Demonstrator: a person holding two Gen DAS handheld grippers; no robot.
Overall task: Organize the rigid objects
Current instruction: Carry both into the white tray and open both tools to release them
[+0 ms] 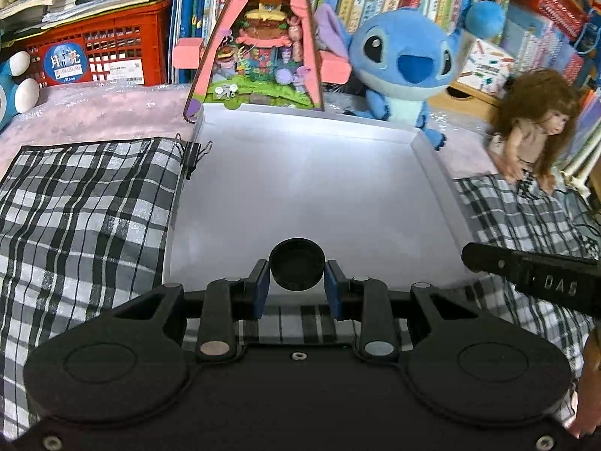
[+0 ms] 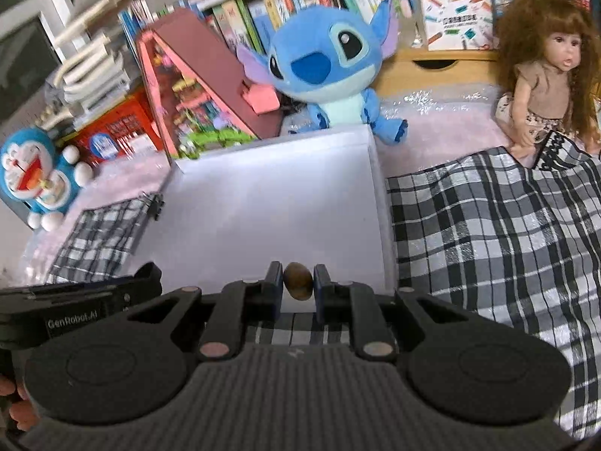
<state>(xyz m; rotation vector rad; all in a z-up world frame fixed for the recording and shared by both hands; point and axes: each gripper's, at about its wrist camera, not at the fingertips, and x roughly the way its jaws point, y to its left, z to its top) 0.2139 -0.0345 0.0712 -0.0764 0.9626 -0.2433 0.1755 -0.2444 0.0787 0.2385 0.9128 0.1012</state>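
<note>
My left gripper (image 1: pixel 297 282) is shut on a round black cap (image 1: pixel 296 263), held over the near edge of a shallow white tray (image 1: pixel 300 188). My right gripper (image 2: pixel 298 285) is shut on a small brown oval nut-like piece (image 2: pixel 298 281), also above the near edge of the same white tray (image 2: pixel 270 203). The tray's floor is bare. In the left wrist view the black body of the right gripper (image 1: pixel 533 278) pokes in from the right. The left gripper's body (image 2: pixel 75 308) shows at the lower left of the right wrist view.
A black-and-white checked cloth (image 1: pixel 82 203) lies on both sides of the tray. A binder clip (image 1: pixel 193 156) sits at the tray's left rim. Behind stand a blue plush (image 1: pixel 405 60), a pink toy house (image 1: pixel 263 37), a red crate (image 1: pixel 105 52) and a long-haired doll (image 2: pixel 544 71).
</note>
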